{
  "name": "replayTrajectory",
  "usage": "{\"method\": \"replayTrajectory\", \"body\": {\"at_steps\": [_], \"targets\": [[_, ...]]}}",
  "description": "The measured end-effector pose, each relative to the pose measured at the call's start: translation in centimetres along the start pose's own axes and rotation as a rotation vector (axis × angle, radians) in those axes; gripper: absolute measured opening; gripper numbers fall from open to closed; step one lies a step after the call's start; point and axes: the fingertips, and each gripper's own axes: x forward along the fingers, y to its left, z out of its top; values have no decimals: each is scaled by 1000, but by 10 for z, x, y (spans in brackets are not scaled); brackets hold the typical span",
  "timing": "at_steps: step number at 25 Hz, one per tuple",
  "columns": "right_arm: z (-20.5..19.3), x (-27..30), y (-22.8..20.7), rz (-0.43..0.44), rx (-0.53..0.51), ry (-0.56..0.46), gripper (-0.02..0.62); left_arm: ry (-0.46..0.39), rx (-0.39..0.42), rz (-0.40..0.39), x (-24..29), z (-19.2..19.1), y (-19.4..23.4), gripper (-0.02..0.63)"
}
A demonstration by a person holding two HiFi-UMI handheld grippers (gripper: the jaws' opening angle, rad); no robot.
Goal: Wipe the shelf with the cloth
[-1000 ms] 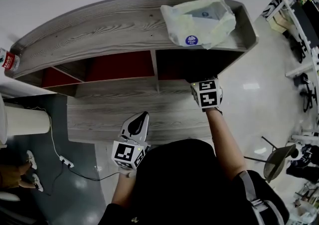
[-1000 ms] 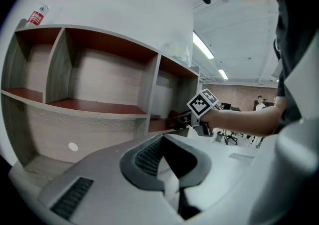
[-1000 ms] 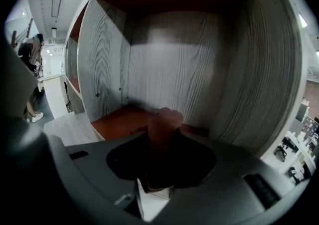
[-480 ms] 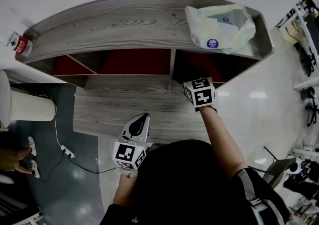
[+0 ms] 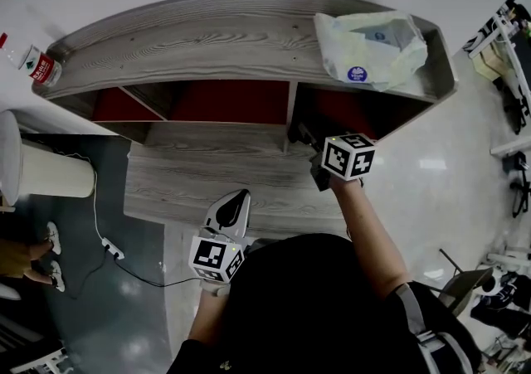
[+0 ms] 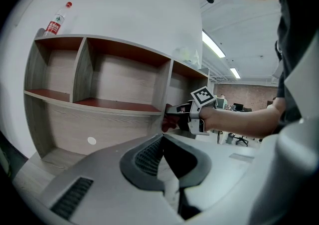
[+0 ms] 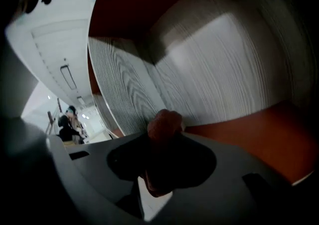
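Right gripper (image 7: 160,143) clenched on the cloth (image 7: 164,121) inside the shelf's (image 5: 199,41) right-end compartment, wood panel just ahead; left gripper (image 6: 162,138) closed, empty, well back

A white cylindrical bin (image 5: 48,172) stands by the wall; beyond it a red-labelled clear plastic bottle (image 5: 38,66), well right a crumpled pale-yellow plastic bag (image 5: 371,47), near its foot a white power strip (image 5: 109,250)
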Motion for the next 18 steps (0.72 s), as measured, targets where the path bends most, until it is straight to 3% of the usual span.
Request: {"method": "replayTrajectory", "body": {"at_steps": [3,18], "targets": [[15,-12,13,84,97,-96,110,1,2,-8,2,1,-4,8],[145,-68,79,386,327,-537,110,12,0,-4,0,-2,-7,8]]}}
